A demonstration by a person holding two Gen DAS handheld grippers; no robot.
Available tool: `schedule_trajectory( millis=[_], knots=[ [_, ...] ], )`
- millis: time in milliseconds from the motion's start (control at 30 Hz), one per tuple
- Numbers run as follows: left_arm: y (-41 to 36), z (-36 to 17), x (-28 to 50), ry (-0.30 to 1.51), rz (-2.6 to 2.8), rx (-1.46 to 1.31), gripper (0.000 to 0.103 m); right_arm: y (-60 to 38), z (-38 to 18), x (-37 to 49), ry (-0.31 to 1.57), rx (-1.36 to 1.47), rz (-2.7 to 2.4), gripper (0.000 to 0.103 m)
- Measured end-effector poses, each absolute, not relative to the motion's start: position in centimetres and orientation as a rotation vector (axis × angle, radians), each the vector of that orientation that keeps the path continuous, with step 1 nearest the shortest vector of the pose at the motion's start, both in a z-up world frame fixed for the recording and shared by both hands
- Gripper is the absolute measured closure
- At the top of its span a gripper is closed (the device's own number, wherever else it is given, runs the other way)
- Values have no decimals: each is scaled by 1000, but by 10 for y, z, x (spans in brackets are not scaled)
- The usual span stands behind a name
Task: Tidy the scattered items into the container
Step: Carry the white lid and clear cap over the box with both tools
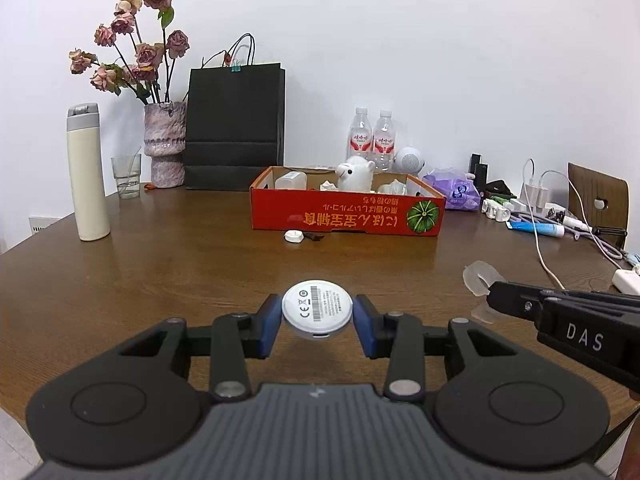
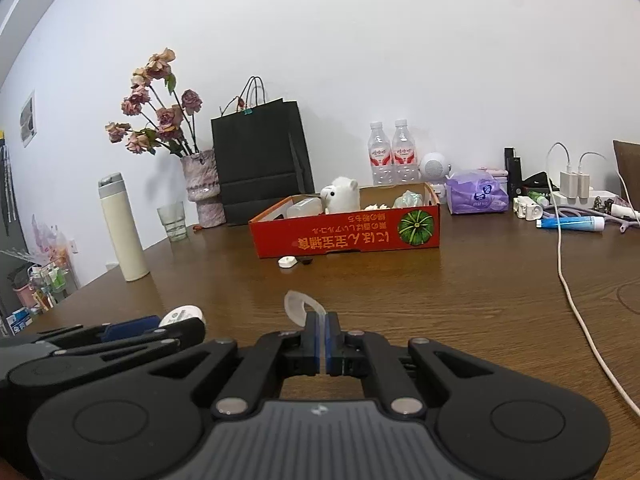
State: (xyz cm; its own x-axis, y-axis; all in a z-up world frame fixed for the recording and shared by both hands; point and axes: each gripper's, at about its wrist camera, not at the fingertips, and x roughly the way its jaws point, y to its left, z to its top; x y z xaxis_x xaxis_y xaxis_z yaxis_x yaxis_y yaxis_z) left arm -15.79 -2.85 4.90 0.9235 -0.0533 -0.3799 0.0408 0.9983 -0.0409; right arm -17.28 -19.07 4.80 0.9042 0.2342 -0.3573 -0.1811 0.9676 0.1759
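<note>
My left gripper [image 1: 317, 314] is shut on a round white disc device [image 1: 317, 313], its label side facing up, held above the wooden table; the disc [image 2: 182, 315] also shows at the left of the right wrist view. My right gripper [image 2: 323, 320] is shut on a clear tape roll [image 2: 298, 305], which sticks out past the blue pads; the same roll [image 1: 480, 278] shows at the right of the left wrist view. Ahead stands the red cardboard box [image 1: 348, 216] [image 2: 344, 236], with a white plush alpaca [image 1: 354, 174] and several small items inside. A small white cap-like piece [image 1: 293, 236] [image 2: 288, 261] lies in front of the box.
A cream thermos [image 1: 86, 172], a glass [image 1: 126, 176], a vase of dried roses [image 1: 164, 144] and a black paper bag [image 1: 236, 124] stand at the back left. Two water bottles [image 1: 372, 138], a purple tissue pack [image 1: 454, 190], chargers and cables [image 2: 572, 280] crowd the right side.
</note>
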Motion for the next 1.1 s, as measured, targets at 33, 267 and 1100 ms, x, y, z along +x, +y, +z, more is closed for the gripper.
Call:
schedule_trajectory(
  millis=[33, 267, 1100],
  knots=[
    [-27, 52, -156, 392, -57, -42, 63, -191, 50, -170, 389, 144, 214, 101],
    [-14, 86, -102, 339, -64, -83, 63, -198, 85, -133, 318, 121, 224, 101],
    [-4, 74, 310, 939, -200, -48, 63, -226, 90, 337, 939, 190, 240, 101]
  ],
)
